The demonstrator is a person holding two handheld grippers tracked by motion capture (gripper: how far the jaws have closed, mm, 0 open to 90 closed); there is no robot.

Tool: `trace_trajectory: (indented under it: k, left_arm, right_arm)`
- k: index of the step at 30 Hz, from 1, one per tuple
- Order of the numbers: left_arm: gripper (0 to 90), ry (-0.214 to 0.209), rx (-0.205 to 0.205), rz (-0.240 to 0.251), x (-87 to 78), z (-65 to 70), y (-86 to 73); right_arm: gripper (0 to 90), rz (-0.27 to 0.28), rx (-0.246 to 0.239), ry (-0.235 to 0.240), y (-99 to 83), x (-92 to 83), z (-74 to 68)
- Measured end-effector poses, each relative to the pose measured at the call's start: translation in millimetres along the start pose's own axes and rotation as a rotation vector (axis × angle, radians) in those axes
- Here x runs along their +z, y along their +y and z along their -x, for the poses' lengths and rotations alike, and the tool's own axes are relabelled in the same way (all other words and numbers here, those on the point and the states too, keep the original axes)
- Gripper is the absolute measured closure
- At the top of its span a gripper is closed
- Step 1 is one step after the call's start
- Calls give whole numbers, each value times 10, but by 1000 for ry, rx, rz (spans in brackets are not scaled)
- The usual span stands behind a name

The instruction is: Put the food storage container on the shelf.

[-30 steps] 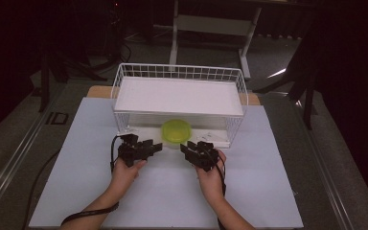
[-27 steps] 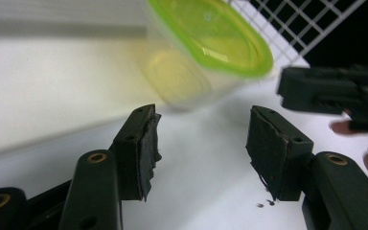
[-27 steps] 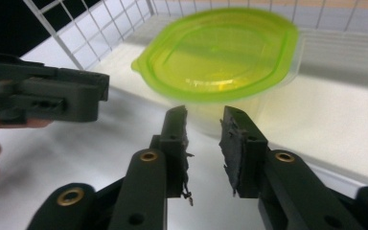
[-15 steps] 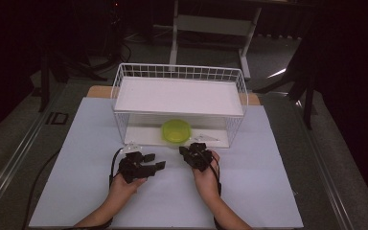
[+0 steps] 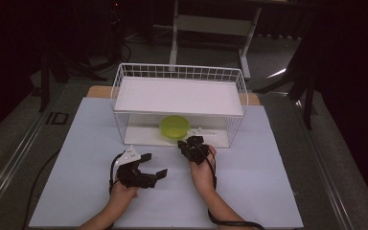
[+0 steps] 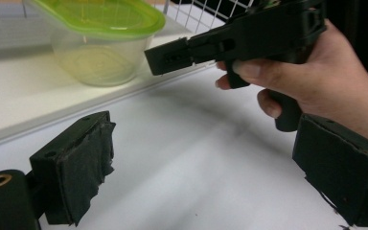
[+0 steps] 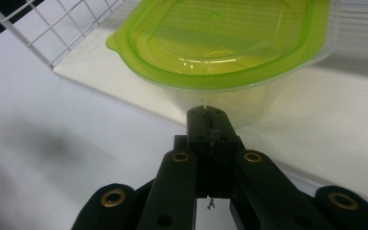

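Note:
A clear tub with a green lid (image 5: 175, 127) (image 6: 100, 43) (image 7: 220, 48) sits on the lower white board of a wire rack (image 5: 124, 91). My right gripper (image 5: 193, 143) (image 7: 208, 127) is shut with nothing in it. Its tips point at the tub's front wall from just short of it. My left gripper (image 5: 154, 165) (image 6: 211, 177) lies on the white table to the left and nearer the person, aimed rightward. Its jaws have just been opening and stand wide apart, with only bare table between the pads (image 6: 84, 167). The left gripper view also has the right gripper (image 6: 235, 40) in its hand.
The rack has a white upper board (image 5: 179, 96) over the tub and wire walls (image 7: 52, 38) at its sides. A white sheet (image 5: 268, 187) covers the table around both hands. Dark floor and a stand lie beyond the rack.
My left gripper has slid back from the rack toward the near edge and its jaws have spread wide. The right gripper has stayed close in front of the tub.

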State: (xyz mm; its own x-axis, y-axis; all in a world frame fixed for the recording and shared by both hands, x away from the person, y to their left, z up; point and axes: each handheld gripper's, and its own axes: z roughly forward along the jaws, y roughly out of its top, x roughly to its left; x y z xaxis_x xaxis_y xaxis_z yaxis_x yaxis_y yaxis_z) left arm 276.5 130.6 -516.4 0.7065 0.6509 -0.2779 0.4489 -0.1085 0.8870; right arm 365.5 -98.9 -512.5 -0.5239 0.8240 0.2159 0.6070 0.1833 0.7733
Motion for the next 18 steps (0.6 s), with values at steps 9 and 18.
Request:
trace_trajectory:
  k: [9,18]
  left_arm:
    - [78,39,39,63,-55,30,1]
    - [78,56,47,86,-94,14,-1]
  right_arm:
    - [898,3,7,-10,88,103,9]
    - [897,8,28,-5,177,186,20]
